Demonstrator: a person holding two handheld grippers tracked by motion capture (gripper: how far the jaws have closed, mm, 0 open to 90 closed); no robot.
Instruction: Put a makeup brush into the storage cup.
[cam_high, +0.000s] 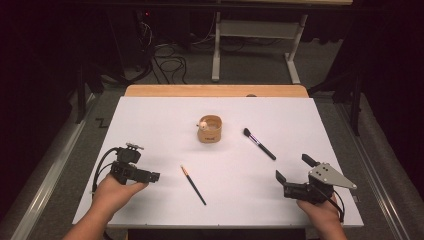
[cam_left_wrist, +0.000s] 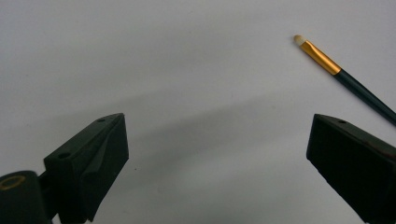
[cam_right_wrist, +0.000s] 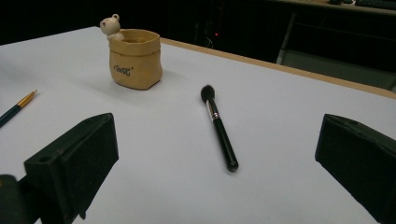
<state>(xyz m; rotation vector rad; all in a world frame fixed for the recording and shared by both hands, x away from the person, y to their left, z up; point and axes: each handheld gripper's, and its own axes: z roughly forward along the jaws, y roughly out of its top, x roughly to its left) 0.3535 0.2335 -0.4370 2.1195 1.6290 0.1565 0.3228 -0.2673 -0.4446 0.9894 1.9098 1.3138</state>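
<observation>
Both sets of fingers gape wide and empty: left gripper (cam_high: 150, 176) just left of the thin brush (cam_high: 193, 185), right gripper (cam_high: 295, 172) near the powder brush (cam_high: 259, 144).

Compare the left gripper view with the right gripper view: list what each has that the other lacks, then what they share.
Left gripper view alone: the left tool, its jaws apart with nothing between them.

Right gripper view alone: the tan pot with a bear figure on its rim, the black brush, the table's wooden edge, and the open right tool.

Shared: the gold-banded thin brush and the white tabletop.
</observation>
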